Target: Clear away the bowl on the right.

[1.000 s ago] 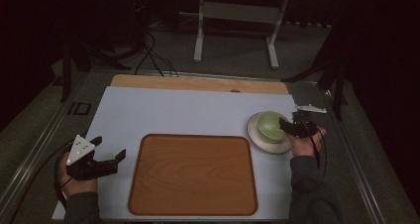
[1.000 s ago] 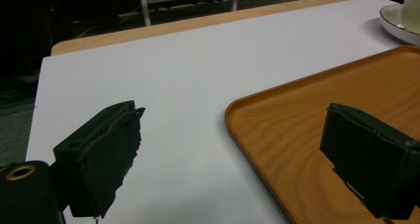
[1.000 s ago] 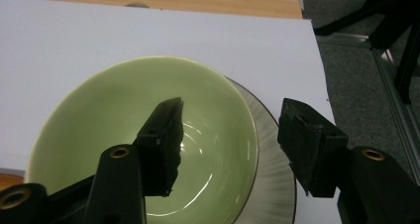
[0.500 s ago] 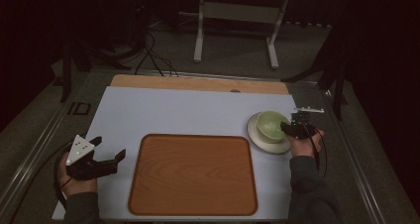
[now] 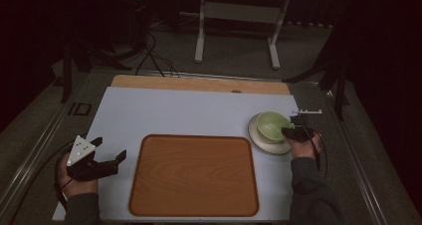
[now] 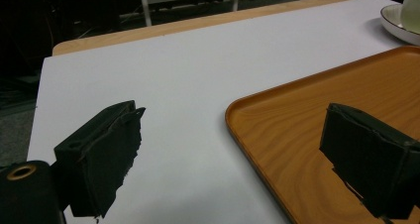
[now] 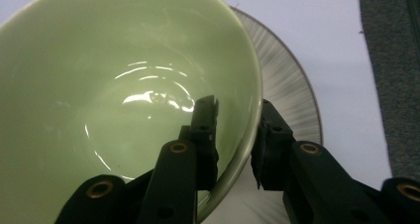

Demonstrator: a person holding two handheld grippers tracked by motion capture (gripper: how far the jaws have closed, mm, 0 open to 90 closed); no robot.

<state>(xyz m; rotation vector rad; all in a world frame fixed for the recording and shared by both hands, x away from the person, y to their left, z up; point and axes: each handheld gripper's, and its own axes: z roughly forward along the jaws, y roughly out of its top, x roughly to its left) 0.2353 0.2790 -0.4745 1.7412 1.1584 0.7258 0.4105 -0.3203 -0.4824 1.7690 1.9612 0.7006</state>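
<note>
Two handheld grippers work at a white table w/ a wooden tray (image 5: 194, 175) in the middle. Right gripper (image 7: 237, 135) has just been closing its jaws on the rim of a pale green bowl (image 7: 124, 85): one jaw inside, one outside, wall of the bowl between them and apparently pinched. The bowl sits on a ribbed white saucer (image 7: 292, 90) at the table's right edge, just beside the tray's far right corner. To do this step well, I'd judge: keep the pinch square on the rim, lift straight up so the saucer stays put, don't tilt, then carry it level, likely toward the tray. Right hand (image 5: 303, 148) reaches in from the bowl's near-right side, forearm angled up from the bottom edge. Left gripper (image 5: 107, 158) rests low at the table's left near corner, jaws wide apart, nothing between them, pointing toward the tray.
</note>
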